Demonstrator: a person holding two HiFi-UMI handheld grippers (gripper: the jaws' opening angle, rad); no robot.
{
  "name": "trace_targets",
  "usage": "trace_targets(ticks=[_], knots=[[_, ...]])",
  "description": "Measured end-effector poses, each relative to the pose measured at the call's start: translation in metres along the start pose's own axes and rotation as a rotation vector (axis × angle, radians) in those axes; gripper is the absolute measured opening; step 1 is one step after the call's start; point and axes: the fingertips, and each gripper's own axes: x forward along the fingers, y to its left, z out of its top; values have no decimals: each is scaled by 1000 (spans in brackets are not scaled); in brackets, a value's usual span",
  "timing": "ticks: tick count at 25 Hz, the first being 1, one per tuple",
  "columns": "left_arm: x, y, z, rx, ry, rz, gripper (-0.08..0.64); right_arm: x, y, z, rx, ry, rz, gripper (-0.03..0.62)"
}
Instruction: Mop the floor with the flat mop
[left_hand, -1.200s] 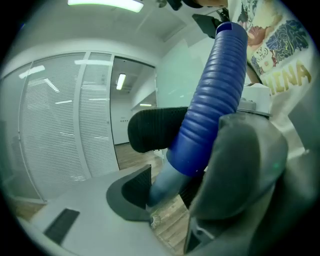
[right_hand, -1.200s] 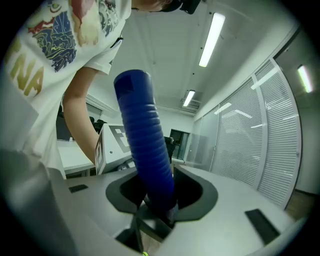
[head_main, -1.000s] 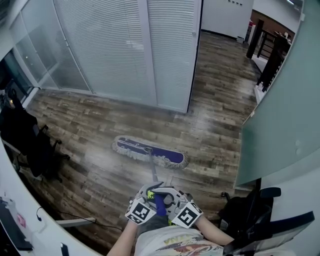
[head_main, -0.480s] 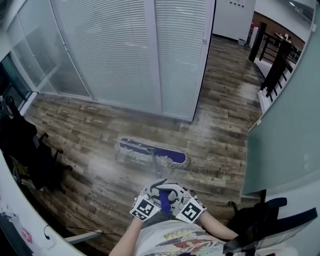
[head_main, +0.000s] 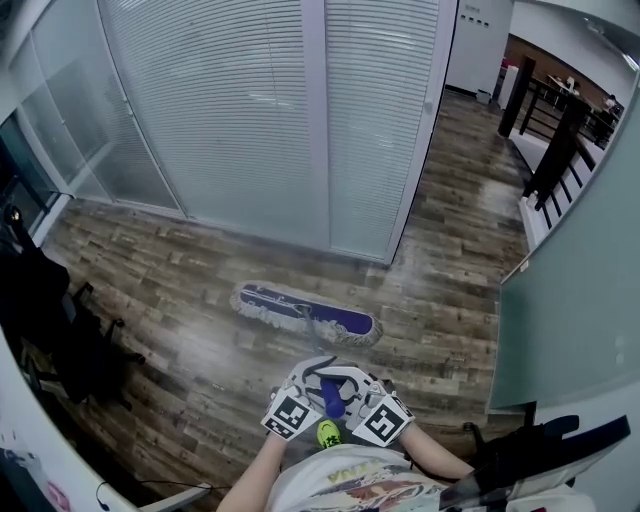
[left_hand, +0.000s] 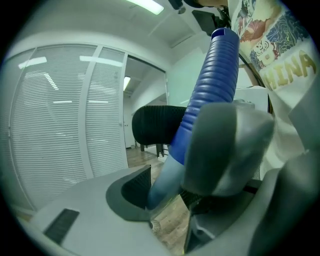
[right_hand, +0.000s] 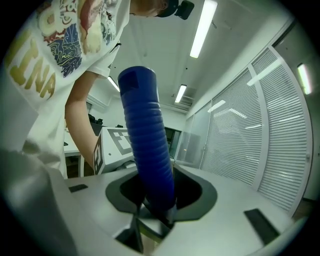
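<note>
Left claw (left_hand: 167, 177) and right claw (right_hand: 155, 202) are clamped on mop handle (head_main: 330, 397). Blinded partition (head_main: 270, 120) near mop head (head_main: 305, 312) could be struck if overpushed.

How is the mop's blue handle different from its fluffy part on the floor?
The blue ribbed mop handle is a thin tube, raised up; the flat purple mop head is wide and lies on the wooden floor. The handle is ribbed; the head has a pale fringe. Both belong to one mop.
</note>
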Motion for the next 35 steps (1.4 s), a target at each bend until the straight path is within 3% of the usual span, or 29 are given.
trace_targets(ticks=[9, 18, 24, 28, 31, 35], knots=[[37, 108, 18, 9, -44, 61, 134, 48, -102, -8, -34, -45, -39, 126], [110, 227, 23, 30, 0, 65, 132, 90, -231, -37, -8, -102, -26, 126], [140, 278, -18, 17, 108, 30, 133, 125, -266, -91, 86, -32, 86, 156], [161, 320, -39, -40, 121, 44, 157, 150, -299, -118, 117, -27, 55, 156], [177, 348, -42, -26, 130, 43, 163, 161, -328, -131, 126, -7, 51, 156], [180, 352, -40, -35, 129, 43, 163, 164, -333, -131, 158, 11, 44, 156]])
